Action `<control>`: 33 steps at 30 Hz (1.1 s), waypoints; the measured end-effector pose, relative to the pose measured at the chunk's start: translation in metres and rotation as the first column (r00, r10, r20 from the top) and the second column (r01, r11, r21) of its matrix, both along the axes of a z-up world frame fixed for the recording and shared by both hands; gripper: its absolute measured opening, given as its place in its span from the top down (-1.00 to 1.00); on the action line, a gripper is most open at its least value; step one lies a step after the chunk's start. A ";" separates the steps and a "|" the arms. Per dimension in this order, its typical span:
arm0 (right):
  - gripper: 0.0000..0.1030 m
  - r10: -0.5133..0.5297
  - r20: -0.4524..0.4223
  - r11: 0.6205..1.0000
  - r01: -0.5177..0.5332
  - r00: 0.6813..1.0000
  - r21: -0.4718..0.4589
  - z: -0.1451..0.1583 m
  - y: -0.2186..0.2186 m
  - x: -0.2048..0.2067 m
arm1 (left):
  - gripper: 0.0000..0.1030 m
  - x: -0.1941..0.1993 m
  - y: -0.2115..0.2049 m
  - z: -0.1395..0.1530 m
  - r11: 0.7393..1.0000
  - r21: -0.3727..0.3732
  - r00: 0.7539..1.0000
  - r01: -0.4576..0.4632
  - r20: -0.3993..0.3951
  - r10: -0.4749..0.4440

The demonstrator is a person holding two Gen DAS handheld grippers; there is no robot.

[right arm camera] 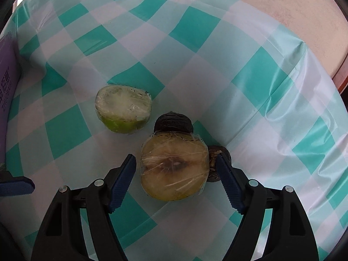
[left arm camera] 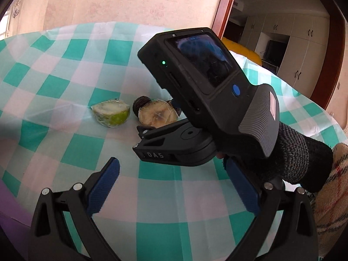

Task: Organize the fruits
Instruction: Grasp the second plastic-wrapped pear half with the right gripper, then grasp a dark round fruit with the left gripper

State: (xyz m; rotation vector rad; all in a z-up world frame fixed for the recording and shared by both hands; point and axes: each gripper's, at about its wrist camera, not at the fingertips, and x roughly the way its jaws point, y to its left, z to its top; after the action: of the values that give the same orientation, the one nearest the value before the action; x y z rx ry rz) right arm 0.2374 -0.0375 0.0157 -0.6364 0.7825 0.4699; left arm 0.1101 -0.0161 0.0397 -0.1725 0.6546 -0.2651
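Observation:
A cut yellow-brown apple half (right arm camera: pixel 174 169) wrapped in cling film lies cut face up on the checked tablecloth (right arm camera: pixel 217 69), between the open blue fingers of my right gripper (right arm camera: pixel 176 158). A wrapped green fruit half (right arm camera: pixel 122 108) lies to its left. A dark wrinkled fruit (right arm camera: pixel 173 122) sits just behind the apple half and another dark one (right arm camera: pixel 217 163) touches its right side. In the left wrist view my left gripper (left arm camera: pixel 171 165) is open and empty above the cloth, behind the right gripper's body (left arm camera: pixel 202 82); the green half (left arm camera: pixel 112 114) and the apple half (left arm camera: pixel 157 114) lie beyond.
A purple box (right arm camera: pixel 5 82) stands at the table's left edge. The table's far edge meets a pink wall (left arm camera: pixel 130 0). A doorway (left arm camera: pixel 282 32) opens at the right, with a yellow object beside the table.

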 end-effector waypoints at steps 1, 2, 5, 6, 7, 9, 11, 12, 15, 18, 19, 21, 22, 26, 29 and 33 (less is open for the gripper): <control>-0.50 0.015 0.019 0.999 -0.015 1.000 -0.030 -0.001 0.004 -0.002 | -0.92 -0.002 -0.002 0.001 1.000 -0.005 1.000 0.021 0.007 -0.021; -0.47 0.009 0.009 1.000 -0.009 1.000 -0.030 -0.001 0.004 0.000 | -0.92 -0.004 -0.005 0.001 0.999 -0.004 0.999 0.044 0.019 -0.044; -0.14 -0.036 0.024 0.998 0.037 0.999 -0.050 0.002 0.003 0.005 | -0.92 -0.008 -0.013 0.003 0.997 0.037 0.997 0.062 0.043 -0.064; -0.12 -0.043 0.031 0.999 0.043 0.999 -0.026 0.006 -0.005 0.002 | -0.92 -0.007 -0.012 0.003 0.997 0.027 0.997 0.068 0.039 -0.069; -0.11 -0.060 0.026 0.998 0.060 0.998 0.006 0.009 -0.011 0.001 | -0.92 -0.006 -0.010 0.002 0.998 0.020 0.998 0.063 0.031 -0.063; -0.11 -0.097 0.020 0.990 0.094 0.995 0.100 0.016 -0.032 -0.005 | -0.92 -0.004 -0.006 0.000 0.999 0.002 0.999 0.049 0.018 -0.049; -0.11 -0.146 -0.008 0.967 0.144 0.989 0.209 0.021 -0.059 -0.013 | -0.96 -0.002 -0.004 -0.001 0.998 -0.018 0.998 0.063 0.000 -0.063; -0.11 -0.169 -0.029 0.945 0.171 0.985 0.277 0.025 -0.079 -0.018 | -0.96 -0.002 -0.005 -0.002 0.998 -0.011 0.998 0.057 -0.005 -0.057; -0.11 -0.234 -0.058 0.881 0.237 0.970 0.409 0.032 -0.122 -0.036 | -0.96 -0.004 -0.010 -0.001 0.998 0.015 0.998 0.065 0.010 -0.065; -0.12 -0.323 -0.098 0.819 0.330 0.941 0.469 0.032 -0.149 -0.053 | -0.95 -0.004 -0.006 -0.002 0.998 0.002 0.998 0.062 0.012 -0.062; -0.12 -0.351 -0.132 0.780 0.367 0.927 0.507 0.030 -0.163 -0.058 | -0.95 -0.003 -0.004 -0.002 0.998 -0.009 0.998 0.056 0.008 -0.056; -0.12 -0.438 -0.180 0.718 0.464 0.881 0.519 0.019 -0.182 -0.067 | -0.95 0.000 0.002 -0.004 0.998 -0.038 0.999 0.041 -0.009 -0.042; -0.12 -0.478 -0.178 0.713 0.498 0.860 0.494 0.014 -0.185 -0.071 | -0.95 0.002 0.005 -0.005 0.998 -0.054 0.999 0.034 -0.017 -0.035; -0.12 -0.541 -0.209 0.648 0.562 0.815 0.514 0.002 -0.201 -0.079 | -0.95 0.002 0.011 -0.006 0.997 -0.076 1.000 0.006 -0.023 -0.008; -0.12 -0.575 -0.235 0.587 0.596 0.783 0.549 0.001 -0.216 -0.084 | -0.95 0.003 0.009 -0.005 0.999 -0.054 1.000 0.000 -0.018 -0.001; -0.12 -0.591 -0.308 0.492 0.636 0.746 0.594 -0.006 -0.233 -0.086 | -0.94 0.010 0.002 -0.006 0.999 -0.001 0.998 -0.035 -0.050 0.035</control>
State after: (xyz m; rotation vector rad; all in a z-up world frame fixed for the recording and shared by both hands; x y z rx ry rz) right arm 0.1511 -0.2709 0.0096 0.3744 0.7734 0.0680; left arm 0.1205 -0.0137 0.0339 -0.1925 0.7003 -0.2285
